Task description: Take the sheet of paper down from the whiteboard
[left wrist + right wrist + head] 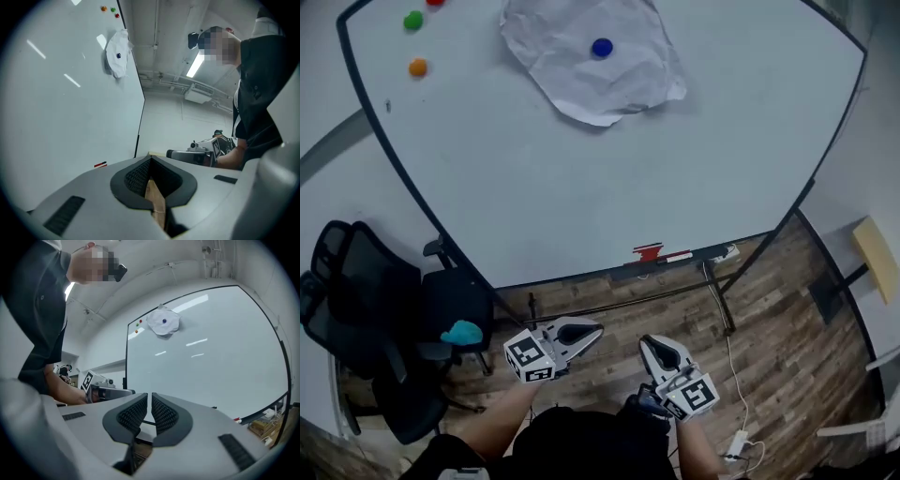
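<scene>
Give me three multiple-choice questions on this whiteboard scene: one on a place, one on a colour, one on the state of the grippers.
1. Where is the sheet of paper on the whiteboard?
A near the top
B at the bottom edge
C off it, on the floor

2. What colour is the magnet on the sheet?
A red
B blue
C orange

3. How are the left hand-held gripper and the right hand-held gripper?
A both open
B both shut, empty
C shut on the sheet

Answers:
1 A, it hangs high up.
2 B, a blue dot pins its middle.
3 B, each gripper view shows the jaws together, holding nothing.
</scene>
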A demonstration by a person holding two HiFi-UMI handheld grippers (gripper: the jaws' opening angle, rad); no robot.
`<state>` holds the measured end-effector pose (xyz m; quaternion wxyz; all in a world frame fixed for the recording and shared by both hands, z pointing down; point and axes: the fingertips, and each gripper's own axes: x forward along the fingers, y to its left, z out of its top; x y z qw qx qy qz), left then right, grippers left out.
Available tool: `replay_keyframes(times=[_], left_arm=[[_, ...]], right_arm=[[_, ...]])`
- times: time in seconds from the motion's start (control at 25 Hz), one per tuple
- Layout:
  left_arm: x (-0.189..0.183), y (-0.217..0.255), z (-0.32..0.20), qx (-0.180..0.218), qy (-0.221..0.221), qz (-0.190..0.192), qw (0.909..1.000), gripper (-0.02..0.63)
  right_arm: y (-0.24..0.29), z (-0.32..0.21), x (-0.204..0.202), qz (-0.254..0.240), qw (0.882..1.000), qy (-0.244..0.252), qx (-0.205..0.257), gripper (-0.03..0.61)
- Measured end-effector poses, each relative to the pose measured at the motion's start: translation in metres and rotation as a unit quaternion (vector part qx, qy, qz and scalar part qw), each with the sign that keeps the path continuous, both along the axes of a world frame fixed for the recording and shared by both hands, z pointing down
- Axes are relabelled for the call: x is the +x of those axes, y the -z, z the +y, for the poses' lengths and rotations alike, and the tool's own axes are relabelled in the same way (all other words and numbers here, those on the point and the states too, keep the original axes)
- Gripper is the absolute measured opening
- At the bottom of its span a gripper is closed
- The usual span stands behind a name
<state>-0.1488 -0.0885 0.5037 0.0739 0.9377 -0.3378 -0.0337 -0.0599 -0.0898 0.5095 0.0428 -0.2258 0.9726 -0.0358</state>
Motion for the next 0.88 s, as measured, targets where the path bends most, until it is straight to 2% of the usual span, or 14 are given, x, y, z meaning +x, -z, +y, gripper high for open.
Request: replay_keyframes(times=[0.12, 0.28, 0.52, 0.68, 0.88], left_arm=[[0.02, 0.009, -0.017, 0.009, 0.014, -0.007, 0.9998, 0.012], [0.032, 0.023, -0.028, 0.03, 0.049, -0.016, 0.9982, 0.012], [0.035, 0.025, -0.034, 0.034, 0.115, -0.004, 0.9927, 0.012], [0.036, 0.007, -0.03, 0.016, 0.126, -0.007, 0.9919, 0.012], [0.018, 0.01, -0.03, 0.024, 0.147, 0.0, 0.9889, 0.012]], right_arm=[[-0.005, -0.023, 0.022, 0.002, 1.0, 0.017, -0.009, 0.021], [-0.008, -0.043, 0.033, 0.006, 0.998, 0.061, -0.012, 0.02], [-0.005, -0.062, 0.028, 0.008, 0.991, 0.13, 0.006, 0.02], [-0.012, -0.064, 0.023, 0.0, 0.989, 0.147, -0.001, 0.021], [-0.016, -0.059, 0.008, 0.015, 0.986, 0.165, -0.001, 0.02]])
